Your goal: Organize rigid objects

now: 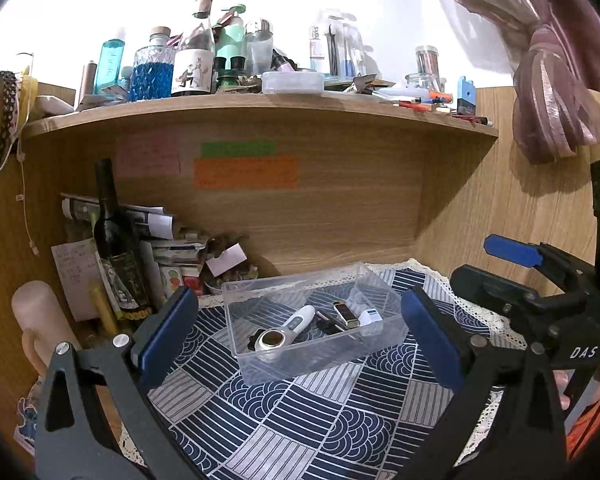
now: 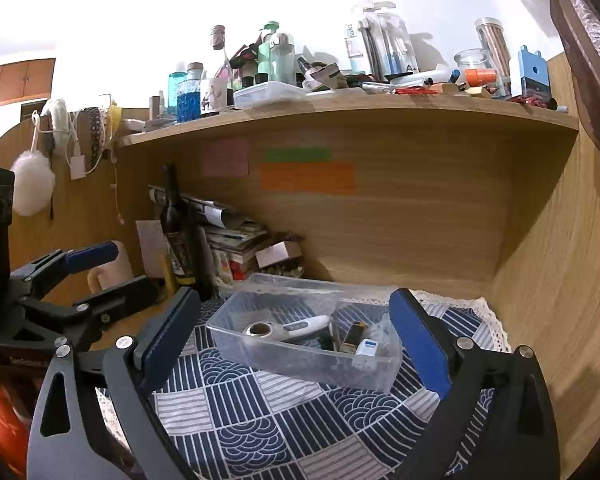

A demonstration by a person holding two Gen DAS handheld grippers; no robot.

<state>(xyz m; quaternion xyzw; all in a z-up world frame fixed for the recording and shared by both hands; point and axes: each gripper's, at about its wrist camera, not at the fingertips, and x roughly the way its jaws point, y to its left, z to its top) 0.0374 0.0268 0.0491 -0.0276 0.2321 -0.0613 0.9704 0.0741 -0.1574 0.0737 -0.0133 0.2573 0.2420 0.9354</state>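
A clear plastic box (image 1: pixel 320 360) (image 2: pixel 300 364) stands on the blue patterned cloth (image 1: pixel 300 420) (image 2: pixel 260 412). Inside lie a white handheld device with a round gold head (image 1: pixel 288 328) (image 2: pixel 292 328), a black and gold lighter (image 1: pixel 346 314) (image 2: pixel 354 336), a small white and blue case (image 1: pixel 370 320) (image 2: pixel 368 348) and a dark item (image 1: pixel 328 322). My left gripper (image 1: pixel 299 296) (image 2: pixel 120 270) is open just short of the box, holding nothing. Beside it to the right, my right gripper (image 2: pixel 293 298) (image 1: pixel 496 266) is open and empty too, its jaws framing the box from the near side.
A dark wine bottle (image 1: pixel 114 240) (image 2: pixel 176 224) and a pile of papers and cartons (image 1: pixel 180 256) fill the back left corner. A wooden shelf (image 1: pixel 260 108) (image 2: pixel 340 108) overhead carries several bottles and jars. A wooden side panel (image 2: pixel 540 280) closes the right. A pink curtain (image 1: pixel 552 92) hangs at upper right.
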